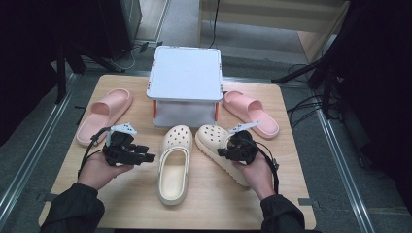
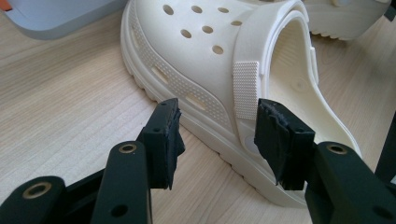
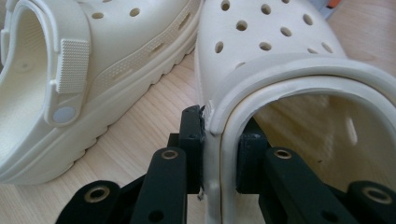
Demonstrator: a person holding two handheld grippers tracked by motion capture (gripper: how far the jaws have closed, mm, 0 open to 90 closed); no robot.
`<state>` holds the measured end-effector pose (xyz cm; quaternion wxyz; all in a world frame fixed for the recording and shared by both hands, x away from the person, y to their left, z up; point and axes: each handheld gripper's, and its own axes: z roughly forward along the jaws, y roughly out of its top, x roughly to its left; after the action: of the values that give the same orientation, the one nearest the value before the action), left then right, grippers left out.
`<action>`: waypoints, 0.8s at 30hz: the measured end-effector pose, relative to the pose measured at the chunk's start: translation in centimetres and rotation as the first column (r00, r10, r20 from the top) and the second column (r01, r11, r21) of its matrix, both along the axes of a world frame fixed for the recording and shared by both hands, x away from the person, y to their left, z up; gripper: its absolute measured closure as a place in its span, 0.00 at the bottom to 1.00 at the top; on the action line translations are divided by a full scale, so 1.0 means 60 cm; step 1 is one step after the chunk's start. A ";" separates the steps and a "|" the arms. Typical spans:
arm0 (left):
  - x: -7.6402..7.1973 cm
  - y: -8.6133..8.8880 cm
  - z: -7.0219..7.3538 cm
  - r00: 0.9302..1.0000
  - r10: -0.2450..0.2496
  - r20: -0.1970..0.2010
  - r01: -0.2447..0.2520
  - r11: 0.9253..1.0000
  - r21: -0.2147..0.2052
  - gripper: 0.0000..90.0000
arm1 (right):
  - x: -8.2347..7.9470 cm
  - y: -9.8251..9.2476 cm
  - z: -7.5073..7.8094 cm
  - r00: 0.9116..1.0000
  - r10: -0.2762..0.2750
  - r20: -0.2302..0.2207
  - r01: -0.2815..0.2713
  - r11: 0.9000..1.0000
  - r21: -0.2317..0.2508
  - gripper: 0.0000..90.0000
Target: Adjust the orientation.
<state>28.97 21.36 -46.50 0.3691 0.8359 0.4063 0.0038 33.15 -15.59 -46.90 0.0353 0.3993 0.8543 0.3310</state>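
text: none readable | labels: none | brands: none | numbers: 0

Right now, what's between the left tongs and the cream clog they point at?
Just bare wooden table. In the left gripper view, the open left tongs sit close to the cream clog without touching it.

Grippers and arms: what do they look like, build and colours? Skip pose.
Both the left gripper and right gripper are black, with linkage arms showing brass-ringed pivot holes and rough black foam pads. Each carries a grey three-cornered plate on top and trails a black cable. The person wears dark long sleeves.
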 end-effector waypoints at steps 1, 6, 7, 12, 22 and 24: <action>0.000 0.000 -0.001 1.000 0.000 -0.002 0.000 1.000 0.000 0.55 | 0.000 0.003 -0.002 1.000 0.005 -0.002 -0.005 1.000 -0.001 0.86; 0.000 0.002 -0.002 1.000 0.003 -0.007 -0.003 1.000 -0.006 0.55 | -0.002 0.014 -0.007 1.000 0.010 -0.009 -0.010 1.000 0.000 0.86; 0.001 0.002 -0.003 1.000 0.001 -0.010 -0.001 1.000 -0.008 0.55 | -0.002 0.016 -0.008 1.000 0.008 -0.012 -0.008 1.000 -0.002 0.86; 0.001 -0.001 -0.005 1.000 -0.009 -0.021 0.009 1.000 -0.009 0.55 | -0.004 0.024 -0.009 1.000 0.017 -0.012 -0.017 1.000 0.021 0.83; 0.005 0.000 -0.004 1.000 -0.006 -0.015 0.006 1.000 -0.020 0.60 | -0.012 0.001 0.008 0.999 0.032 0.018 -0.033 0.997 0.076 0.74; 0.007 0.001 -0.004 1.000 -0.007 -0.017 0.007 1.000 -0.020 0.61 | -0.014 -0.005 0.012 0.999 0.028 0.019 -0.029 0.996 0.082 0.74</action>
<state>29.42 21.43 -46.76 0.3740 0.8335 0.4066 -0.0087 32.32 -15.88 -46.18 0.0220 0.3852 0.8451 0.3699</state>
